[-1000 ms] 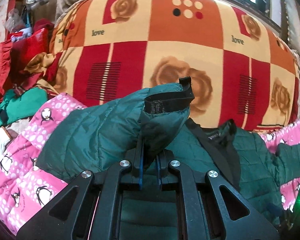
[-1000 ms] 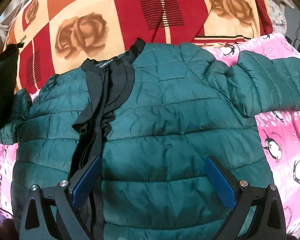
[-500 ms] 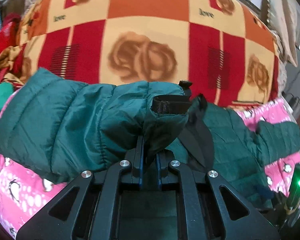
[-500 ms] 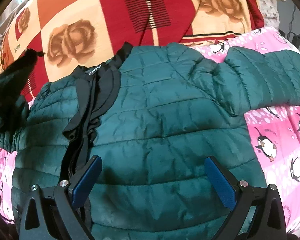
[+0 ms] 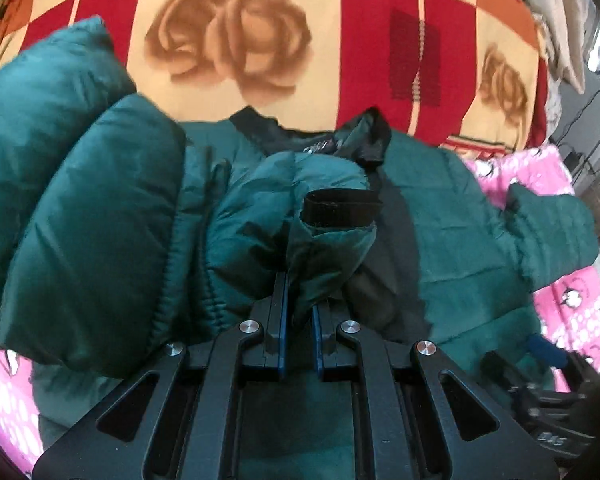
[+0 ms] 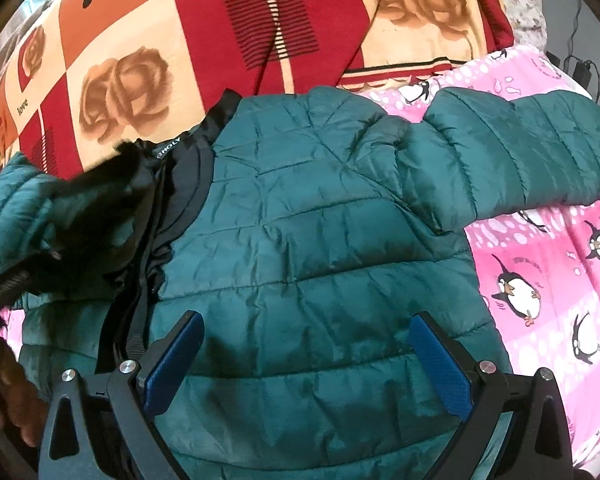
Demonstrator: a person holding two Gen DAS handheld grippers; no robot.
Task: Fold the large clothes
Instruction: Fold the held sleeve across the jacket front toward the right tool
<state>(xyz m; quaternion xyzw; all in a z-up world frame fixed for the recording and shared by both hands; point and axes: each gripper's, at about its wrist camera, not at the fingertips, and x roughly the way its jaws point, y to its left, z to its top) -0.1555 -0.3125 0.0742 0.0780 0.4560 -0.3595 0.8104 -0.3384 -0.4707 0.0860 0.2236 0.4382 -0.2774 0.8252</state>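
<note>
Spread flat on the pink penguin sheet (image 6: 548, 264), the green puffer jacket (image 6: 300, 240) lies under the right gripper (image 6: 306, 352), whose jaws stand wide apart just above its front, while the left gripper (image 5: 299, 320) pinches the jacket's left sleeve cuff (image 5: 332, 220) over the chest.

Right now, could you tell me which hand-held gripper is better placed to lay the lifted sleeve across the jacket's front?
Left. The left hand-held gripper is already shut on the sleeve cuff above the jacket. The right hand-held gripper hangs open and empty over the jacket's lower front.
</note>
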